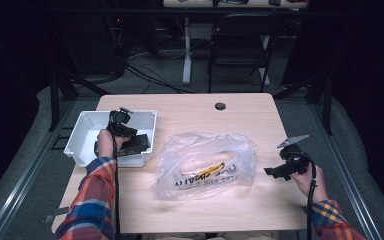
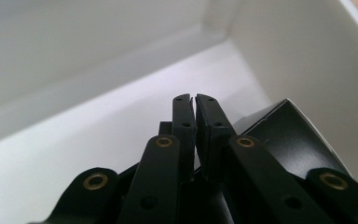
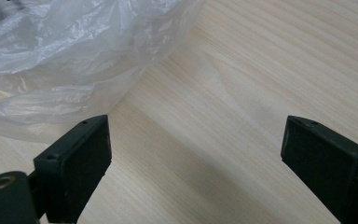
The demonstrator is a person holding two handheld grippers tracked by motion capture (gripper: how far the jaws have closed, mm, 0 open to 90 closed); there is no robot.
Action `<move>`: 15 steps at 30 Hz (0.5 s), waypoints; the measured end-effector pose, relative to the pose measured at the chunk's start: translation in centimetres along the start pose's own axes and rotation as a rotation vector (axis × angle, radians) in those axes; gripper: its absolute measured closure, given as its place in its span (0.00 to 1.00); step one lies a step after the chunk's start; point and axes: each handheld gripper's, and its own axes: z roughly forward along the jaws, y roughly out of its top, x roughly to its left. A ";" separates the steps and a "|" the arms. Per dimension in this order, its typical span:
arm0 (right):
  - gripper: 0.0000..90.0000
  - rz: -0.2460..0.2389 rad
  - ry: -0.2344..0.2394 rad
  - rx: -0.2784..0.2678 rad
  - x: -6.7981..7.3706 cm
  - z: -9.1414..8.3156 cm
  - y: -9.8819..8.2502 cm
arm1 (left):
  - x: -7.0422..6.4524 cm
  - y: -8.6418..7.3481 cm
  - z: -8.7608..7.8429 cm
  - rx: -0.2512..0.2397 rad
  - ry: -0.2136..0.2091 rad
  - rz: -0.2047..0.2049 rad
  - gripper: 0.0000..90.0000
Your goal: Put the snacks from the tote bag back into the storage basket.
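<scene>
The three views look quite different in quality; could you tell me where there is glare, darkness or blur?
High view: the room behind is nearly black, the table evenly lit, and the plastic bag glints with bright highlights. Left gripper view: the white bin is soft and washed out, and the shut left claw reads as a dark silhouette. Right gripper view: wood grain is sharp, and the open right claw is slightly blurred.

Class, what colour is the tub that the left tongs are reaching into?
The tub is white, clearest in the high view.
</scene>
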 end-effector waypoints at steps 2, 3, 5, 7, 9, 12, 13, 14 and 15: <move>0.09 0.002 0.002 -0.001 0.0 0.0 0.0 | 0.0 -0.2 -0.2 0.000 0.002 0.010 0.96; 0.09 0.002 0.006 0.001 -0.1 0.0 0.0 | 0.0 -0.3 -0.2 -0.004 0.000 0.004 0.96; 0.09 0.003 0.004 -0.001 0.0 0.0 0.0 | 0.0 -0.4 -0.4 0.003 -0.004 0.014 0.96; 0.09 0.002 0.002 -0.002 0.0 0.0 0.0 | 0.1 -0.5 -0.5 0.005 -0.014 0.017 0.96; 0.09 -0.001 -0.002 0.000 0.0 0.0 0.0 | 0.0 -0.5 -0.6 0.011 -0.021 0.025 0.96; 0.09 -0.003 0.004 0.001 0.0 0.1 0.1 | -0.1 -0.6 -0.6 0.021 -0.024 0.038 0.96; 0.09 -0.003 0.004 0.002 0.0 0.1 0.1 | -0.1 -0.6 -0.5 0.019 -0.017 0.038 0.96; 0.09 -0.001 -0.001 0.001 0.0 0.1 0.0 | -0.1 -0.6 -0.5 0.019 -0.017 0.039 0.96; 0.09 0.000 -0.003 0.000 0.0 0.1 0.0 | -0.1 -0.6 -0.6 0.013 -0.018 0.036 0.95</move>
